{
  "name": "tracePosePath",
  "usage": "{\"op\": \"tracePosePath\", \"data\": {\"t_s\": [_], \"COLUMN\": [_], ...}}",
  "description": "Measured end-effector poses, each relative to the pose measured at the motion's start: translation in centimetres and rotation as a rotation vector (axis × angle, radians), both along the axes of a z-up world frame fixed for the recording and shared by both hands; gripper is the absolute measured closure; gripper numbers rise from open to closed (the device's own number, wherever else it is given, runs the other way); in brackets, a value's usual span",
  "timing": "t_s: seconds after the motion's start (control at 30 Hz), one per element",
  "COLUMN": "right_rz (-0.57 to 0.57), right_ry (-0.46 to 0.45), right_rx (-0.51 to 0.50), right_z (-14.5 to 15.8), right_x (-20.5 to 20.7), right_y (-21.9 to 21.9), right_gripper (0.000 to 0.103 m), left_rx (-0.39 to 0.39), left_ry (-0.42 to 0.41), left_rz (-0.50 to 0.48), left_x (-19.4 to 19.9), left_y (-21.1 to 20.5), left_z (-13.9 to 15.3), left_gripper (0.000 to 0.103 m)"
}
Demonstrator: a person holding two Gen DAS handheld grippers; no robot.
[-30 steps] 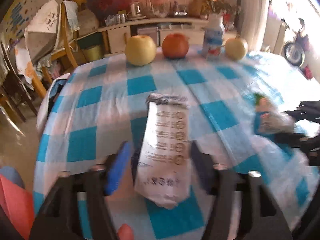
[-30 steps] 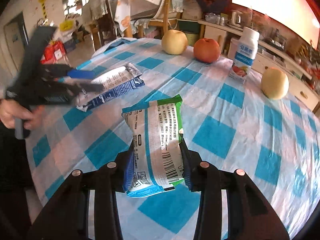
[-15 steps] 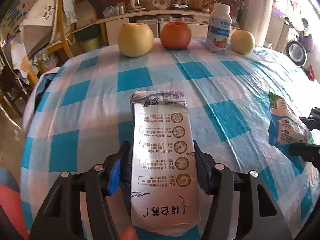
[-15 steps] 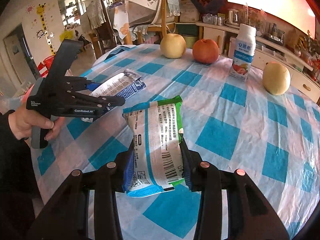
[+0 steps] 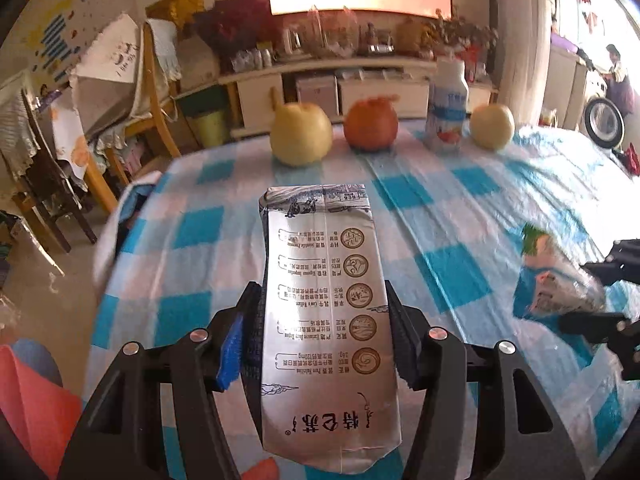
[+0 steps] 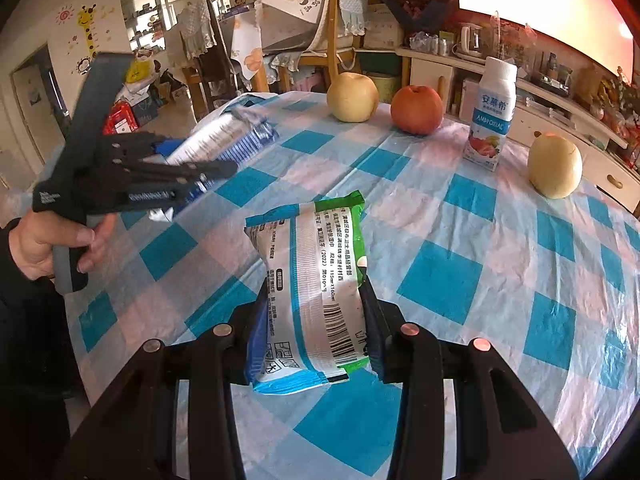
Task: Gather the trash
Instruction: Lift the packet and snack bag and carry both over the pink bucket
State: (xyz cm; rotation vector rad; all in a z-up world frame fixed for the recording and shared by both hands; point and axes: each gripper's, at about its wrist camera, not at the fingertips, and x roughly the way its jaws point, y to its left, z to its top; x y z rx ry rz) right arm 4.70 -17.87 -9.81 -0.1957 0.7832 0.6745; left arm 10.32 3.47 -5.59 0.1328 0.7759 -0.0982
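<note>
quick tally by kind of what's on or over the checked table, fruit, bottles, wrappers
Yellow pears: 2, one at the left of the row, one at the right
Red apple: 1
Drink bottle: 1
Wrappers: 2, silver milk pack in the left gripper, green-and-blue packet in the right gripper
Total: 6

Sunlit room, cloth-draped wooden chair (image 6: 332, 40)

Two pears (image 6: 352, 97) (image 6: 555, 165), apple (image 6: 417, 109) and bottle (image 6: 490, 114) in a row along the table's (image 6: 480, 260) far edge, chairs (image 6: 320, 20) behind, sideboard (image 6: 560, 120) beyond.
</note>
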Motion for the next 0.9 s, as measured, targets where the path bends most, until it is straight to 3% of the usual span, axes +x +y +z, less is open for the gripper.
{"op": "tracePosePath", "data": {"t_s": [0.53, 0.9], "right_rz": [0.042, 0.235], "right_ry": [-0.048, -0.151], "right_rx": [-0.013, -0.002], "right_z": [3.1, 9.6], "right_x": [-1.1, -2.7], "right_y": [3.0, 14.4], "right_gripper": [0.06, 0.06], "left_rx": [-0.018, -0.005], "left_ry": [-0.152, -0.201], "left_rz": [0.128, 0.249], "left_x": [-3.8, -8.8], "left_y": [4.8, 13.6], "left_z": [7.0, 10.9], "left_gripper": [0.043, 0.043]}}
